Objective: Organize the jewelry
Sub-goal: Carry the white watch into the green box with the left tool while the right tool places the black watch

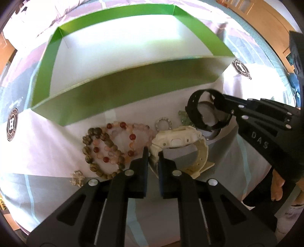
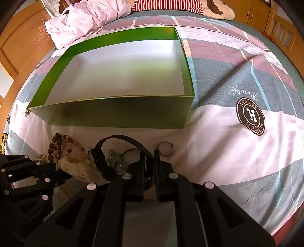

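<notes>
A green box (image 1: pixel 121 95) with a white inside stands open on the bed, also in the right wrist view (image 2: pixel 114 114). In front of it lie bead bracelets (image 1: pixel 114 144), a cream watch (image 1: pixel 180 140), a sparkly ring (image 1: pixel 163 123), a green stone piece (image 1: pixel 183 117) and a gold charm (image 1: pixel 77 177). My left gripper (image 1: pixel 153 152) is shut on the cream watch's strap. My right gripper (image 2: pixel 151 153) is shut on a black watch (image 2: pixel 106 157), held just above the bed; it shows in the left wrist view (image 1: pixel 201 112).
A metal bangle (image 2: pixel 166 148) lies on the bedsheet (image 2: pixel 237 152) right of the black watch. A crumpled pink cloth (image 2: pixel 85 19) and a plush toy (image 2: pixel 209 7) lie beyond the box. Wooden furniture (image 2: pixel 19 47) borders the bed.
</notes>
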{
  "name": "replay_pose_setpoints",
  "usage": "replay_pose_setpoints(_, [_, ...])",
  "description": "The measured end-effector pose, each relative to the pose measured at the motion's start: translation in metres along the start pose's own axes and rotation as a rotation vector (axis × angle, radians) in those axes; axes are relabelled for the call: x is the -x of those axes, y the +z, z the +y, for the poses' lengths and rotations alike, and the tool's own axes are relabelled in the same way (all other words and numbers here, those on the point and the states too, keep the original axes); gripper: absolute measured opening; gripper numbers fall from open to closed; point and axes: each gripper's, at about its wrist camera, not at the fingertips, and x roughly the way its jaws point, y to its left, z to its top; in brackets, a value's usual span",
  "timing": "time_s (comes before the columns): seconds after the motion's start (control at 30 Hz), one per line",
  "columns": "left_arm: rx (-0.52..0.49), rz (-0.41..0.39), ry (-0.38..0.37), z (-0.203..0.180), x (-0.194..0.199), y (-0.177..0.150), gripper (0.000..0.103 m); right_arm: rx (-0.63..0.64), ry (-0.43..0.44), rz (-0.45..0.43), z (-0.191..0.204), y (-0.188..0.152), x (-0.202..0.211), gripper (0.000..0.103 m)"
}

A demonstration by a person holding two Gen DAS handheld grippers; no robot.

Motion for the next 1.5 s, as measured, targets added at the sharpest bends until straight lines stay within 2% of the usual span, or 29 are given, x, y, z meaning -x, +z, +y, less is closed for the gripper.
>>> replay_pose_setpoints(0.37, [-0.012,-0.207,0.113,0.002,0.039,0.004,0.009,0.032,0.012,-0.105,0.007,0.003,0.02,0.008])
replay_pose_setpoints(0.63, [-0.007,-0.246,0.142,0.02,0.058,-0.002,0.009,0.053,0.031,-0.162,0.01,0.006,0.03,0.008])
replay_pose_setpoints(0.87, [0.014,-0.33,0.193,0.021,0.074,-0.003,0.009,0.063,0.042,-0.176,0.011,0.007,0.032,0.008])
replay_pose_setpoints(1.2, [0.043,-0.354,0.191,0.023,0.079,0.0,0.009,0.057,0.048,-0.191,0.013,0.005,0.035,0.008])
replay_pose_setpoints(1.5, [0.107,-0.451,0.204,0.03,0.104,0.011,0.009,0.043,0.102,-0.301,0.018,0.013,0.063,0.008])
